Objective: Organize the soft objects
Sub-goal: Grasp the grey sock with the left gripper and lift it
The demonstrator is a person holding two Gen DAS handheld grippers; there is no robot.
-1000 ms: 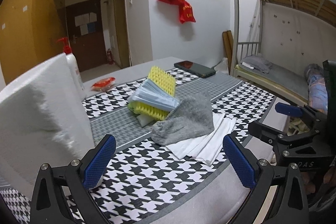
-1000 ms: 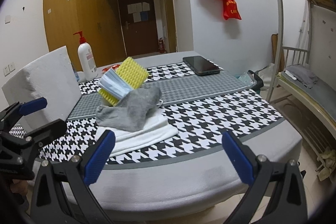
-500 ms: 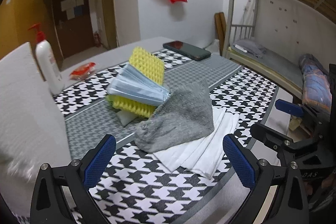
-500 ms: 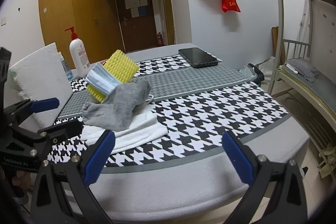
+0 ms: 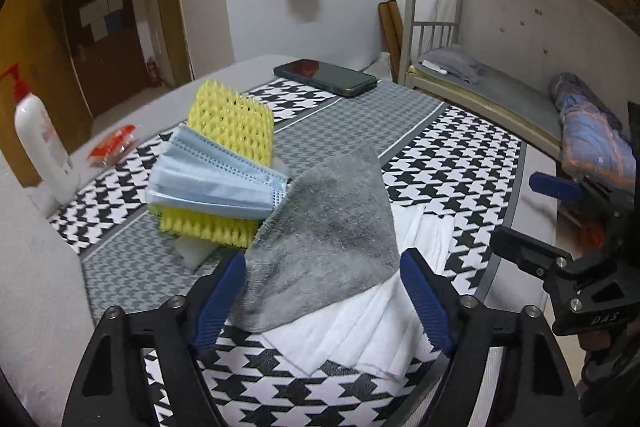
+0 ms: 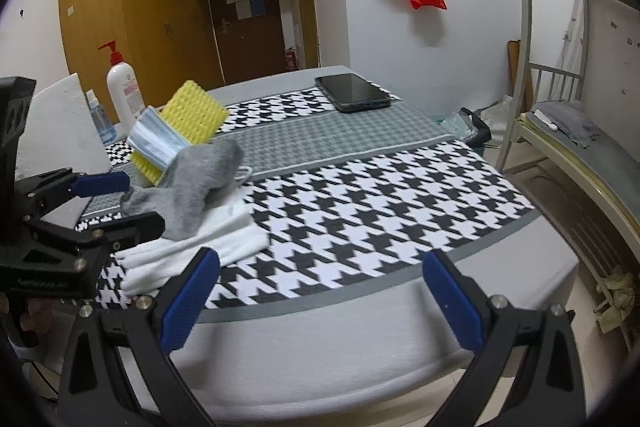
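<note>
Left wrist view: the left gripper [image 5: 322, 291] has just been closing, its blue pads flanking the near edge of the grey cloth [image 5: 332, 231] without clearly pressing it; the cloth lies over the folded white towel [image 5: 384, 319], beside the blue masks [image 5: 212, 179] and yellow sponge [image 5: 232, 123] on the houndstooth table [image 5: 448, 163].

Right wrist view: the right gripper [image 6: 320, 299] hangs spread and empty above the table's near edge; the left gripper sits at the cloth's end; a phone [image 6: 352, 93] lies far back.

Grey sock [image 6: 200, 187] (rumpled) lies atop white cloths [image 6: 192, 247].
</note>
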